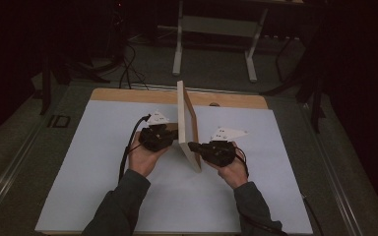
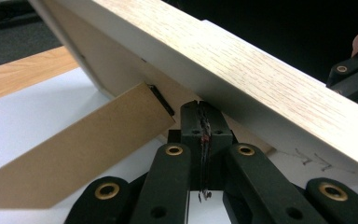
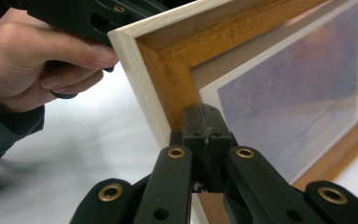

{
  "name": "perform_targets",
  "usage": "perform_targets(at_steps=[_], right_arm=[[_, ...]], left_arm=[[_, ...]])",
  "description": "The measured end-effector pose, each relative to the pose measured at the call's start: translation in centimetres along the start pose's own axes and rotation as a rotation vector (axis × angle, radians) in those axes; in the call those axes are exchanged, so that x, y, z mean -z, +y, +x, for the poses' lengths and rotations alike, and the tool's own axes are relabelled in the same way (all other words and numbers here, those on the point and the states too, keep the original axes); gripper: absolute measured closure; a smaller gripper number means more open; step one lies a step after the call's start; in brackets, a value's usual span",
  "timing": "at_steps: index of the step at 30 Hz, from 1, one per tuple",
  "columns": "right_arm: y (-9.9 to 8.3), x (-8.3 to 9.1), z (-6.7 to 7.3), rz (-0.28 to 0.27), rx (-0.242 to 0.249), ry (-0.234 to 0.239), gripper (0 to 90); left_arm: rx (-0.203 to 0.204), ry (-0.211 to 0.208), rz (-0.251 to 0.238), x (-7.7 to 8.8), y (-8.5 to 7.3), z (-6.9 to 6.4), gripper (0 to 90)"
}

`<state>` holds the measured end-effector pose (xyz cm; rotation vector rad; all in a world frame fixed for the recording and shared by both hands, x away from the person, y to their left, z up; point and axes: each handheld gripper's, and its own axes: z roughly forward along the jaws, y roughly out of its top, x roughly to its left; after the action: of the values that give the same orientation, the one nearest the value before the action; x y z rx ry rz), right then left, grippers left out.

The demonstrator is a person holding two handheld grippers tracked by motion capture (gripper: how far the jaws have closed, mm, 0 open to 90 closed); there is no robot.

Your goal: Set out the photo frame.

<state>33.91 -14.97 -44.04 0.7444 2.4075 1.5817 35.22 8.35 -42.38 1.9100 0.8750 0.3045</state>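
- Picture frame [image 1: 187, 125] upright on edge, mid white counter [image 1: 103, 196].
- Left tool [image 1: 170, 133]: jaws together, at frame's back, beside cardboard stand [image 2: 74, 154].
- Right tool [image 1: 193, 146]: jaws together, against frame's front near corner.

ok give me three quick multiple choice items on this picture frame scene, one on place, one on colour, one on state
1. Where is the picture frame?
A. flat on the floor
B. standing on edge between the two claws
C. hanging on a wall

2. What colour is the sheet on the table?
A. white
B. red
C. green

3. How do the left claw's jaws stand?
A. wide open
B. shut
C. closed on a cup

Answers:
1 B, the left claw and right claw flank it.
2 A, it reads plainly white.
3 B, the jaws meet with no gap.
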Motion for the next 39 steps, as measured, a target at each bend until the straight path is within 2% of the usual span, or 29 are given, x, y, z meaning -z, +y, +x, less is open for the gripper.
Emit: perform_targets(at_steps=[13,20,27,28,31,37,39], right_arm=[[0.2,-0.9,0.5,0.007,0.000,0.008,89.9],[0.5,-1.8,0.8,0.010,-0.002,0.013,89.9],[1.1,-2.5,1.3,0.020,0.007,0.002,89.9],[1.1,-2.6,1.3,0.020,0.007,0.001,89.9],[1.1,-2.7,1.4,0.020,0.016,-0.004,89.8],[0.5,-2.8,1.3,0.043,0.029,-0.024,88.8],[0.3,-2.7,1.1,0.046,0.027,-0.029,87.3]], left_arm=[[0.020,-0.041,-0.003,-0.1,0.0,1.3,90.0],[0.013,-0.037,0.011,0.0,0.0,2.0,90.0],[0.040,-0.065,0.003,0.2,-0.2,3.1,90.0],[0.043,-0.059,0.001,0.2,-0.2,3.2,89.4],[0.063,-0.020,-0.010,0.5,-0.3,3.4,79.8],[0.076,0.018,-0.033,1.4,-0.2,3.5,71.6],[0.080,0.044,-0.030,1.7,-0.2,3.4,68.3]])
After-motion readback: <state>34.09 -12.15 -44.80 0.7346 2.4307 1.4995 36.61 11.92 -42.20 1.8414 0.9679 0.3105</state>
